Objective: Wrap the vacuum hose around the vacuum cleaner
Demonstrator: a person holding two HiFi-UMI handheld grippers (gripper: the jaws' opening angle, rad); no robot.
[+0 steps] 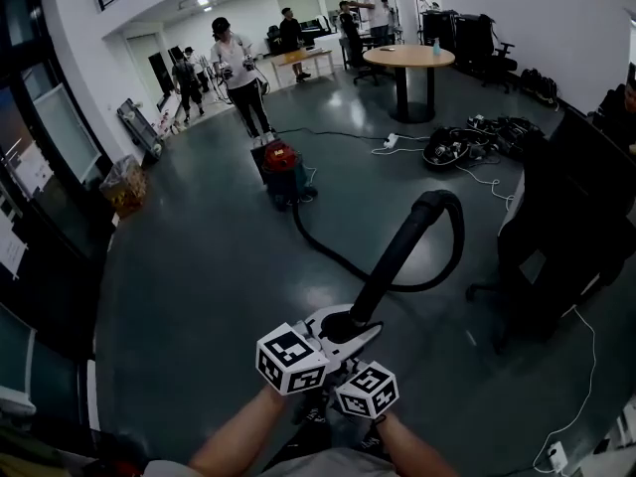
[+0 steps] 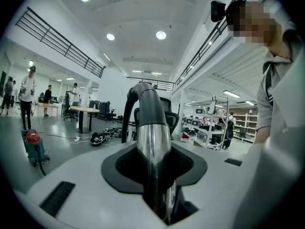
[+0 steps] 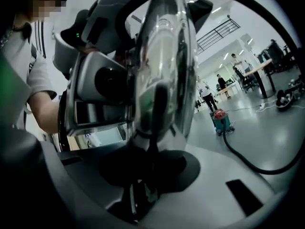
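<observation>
In the head view the marker cubes (image 1: 291,359) hide the jaws of the left gripper (image 1: 336,332) and right gripper (image 1: 366,388), and both forearms (image 1: 248,445) run off the bottom edge. In the right gripper view the wand (image 3: 164,56) looms blurred — its foot sinks unseen into the jaw gap. The hose (image 1: 333,256) meets the vacuum cleaner (image 1: 281,167) too small to read.

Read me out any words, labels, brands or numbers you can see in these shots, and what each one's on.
No readable text anywhere.
Marker cubes: square patterns only, no letters.
Papers on the left wall: too small and dark.
Vacuum cleaner: any label too small.
Metal tube: no print shows.
</observation>
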